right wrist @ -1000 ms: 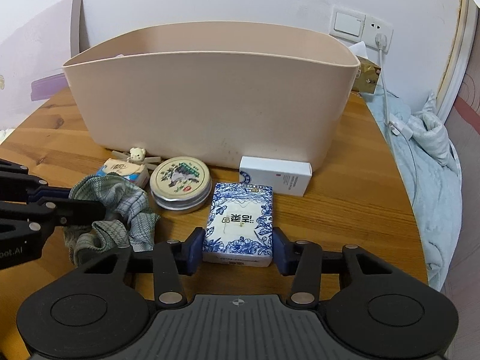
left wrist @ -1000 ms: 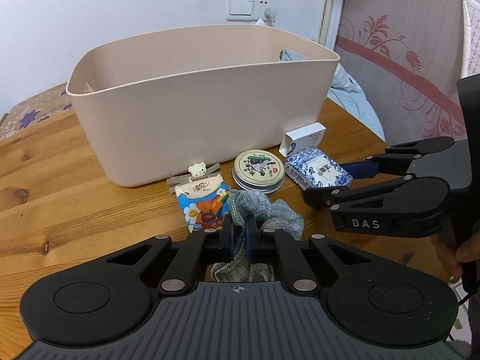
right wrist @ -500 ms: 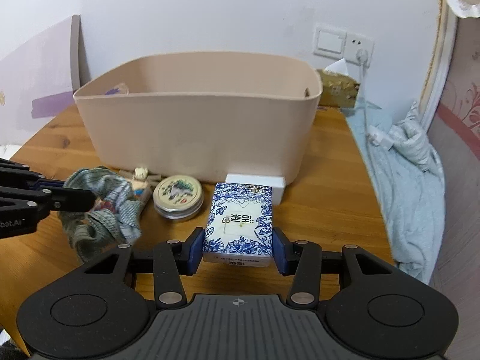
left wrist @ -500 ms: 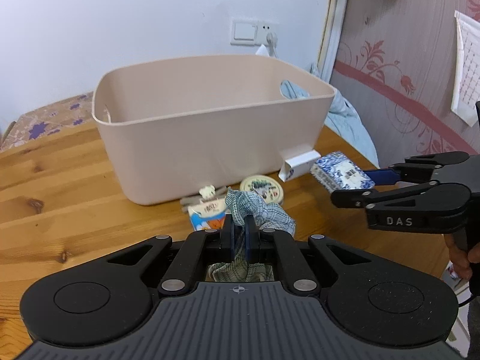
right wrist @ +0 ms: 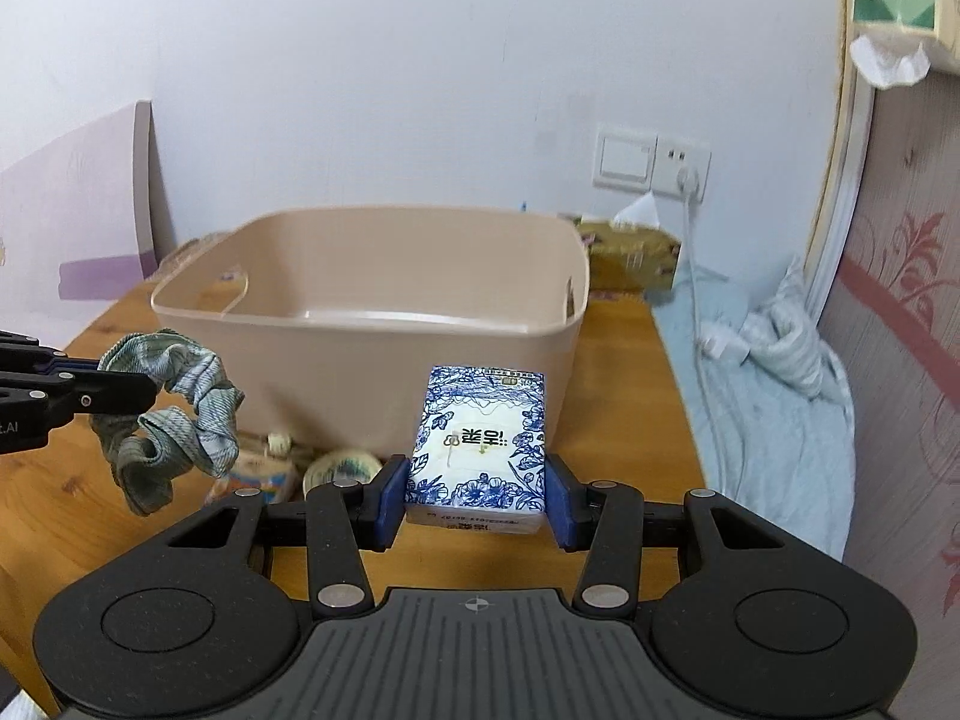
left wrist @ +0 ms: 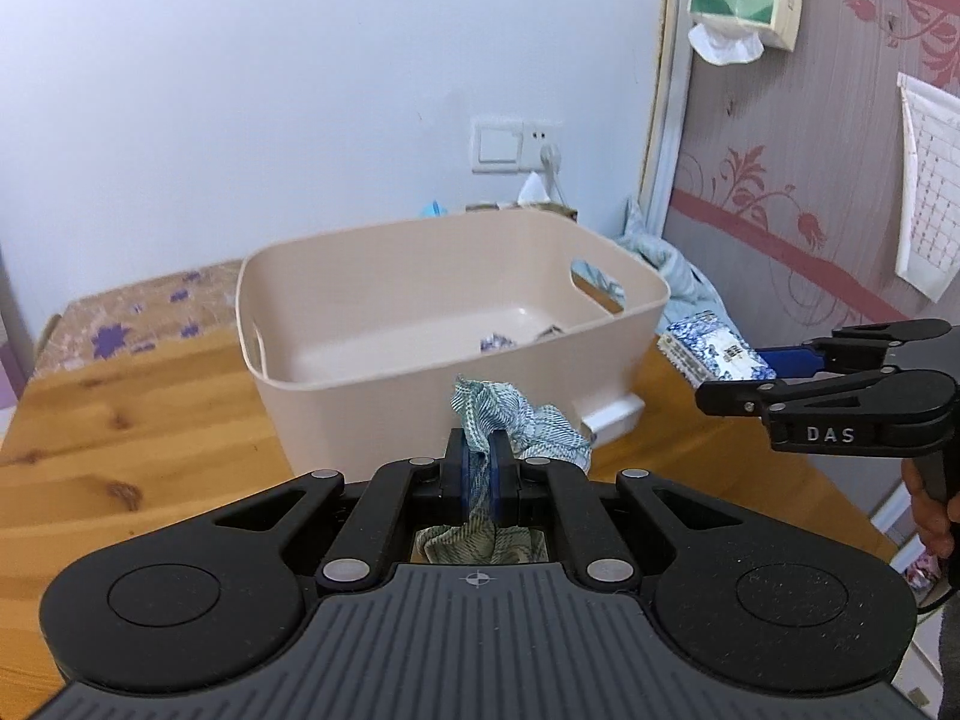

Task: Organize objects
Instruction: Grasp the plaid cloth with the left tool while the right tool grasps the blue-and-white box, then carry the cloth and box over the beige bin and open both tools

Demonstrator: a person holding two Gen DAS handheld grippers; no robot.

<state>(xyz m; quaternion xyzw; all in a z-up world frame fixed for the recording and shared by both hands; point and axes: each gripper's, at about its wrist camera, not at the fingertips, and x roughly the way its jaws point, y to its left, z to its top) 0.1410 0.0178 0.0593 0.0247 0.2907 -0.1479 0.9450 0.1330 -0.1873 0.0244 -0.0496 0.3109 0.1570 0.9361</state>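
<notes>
- Both grippers risen since the earlier frames, with their loads lifted clear of the wooden table (right wrist: pixel 618 360); beige bin (left wrist: pixel 420 324) now seen from above its rim, floor visible.
- Left gripper (left wrist: pixel 478 468): jaws pinched nearly together on one green-and-white checked scrunchie (left wrist: pixel 510 414); crumpled fabric bunching above and ahead of the pads, a fold hanging below them; held in the air in front of the bin's near wall.
- Right gripper (right wrist: pixel 477 495): jaws partly apart, blue pads pressed on the two long sides of one blue-and-white floral tissue pack (right wrist: pixel 480 438); long axis pointing away from the camera toward the bin, printed face up, far end tipped slightly upward; held above the table, just short of the bin's near wall.
- Seen from the left wrist view: same pack off the bin's right corner, long axis slanting across the frame.
- Counted on the table by the bin's near wall: one round tin (right wrist: pixel 342 468), one small colourful packet (right wrist: pixel 264 468), one white box (left wrist: pixel 612 414).
- Inside the bin: two small items near its right end, too small to identify.
</notes>
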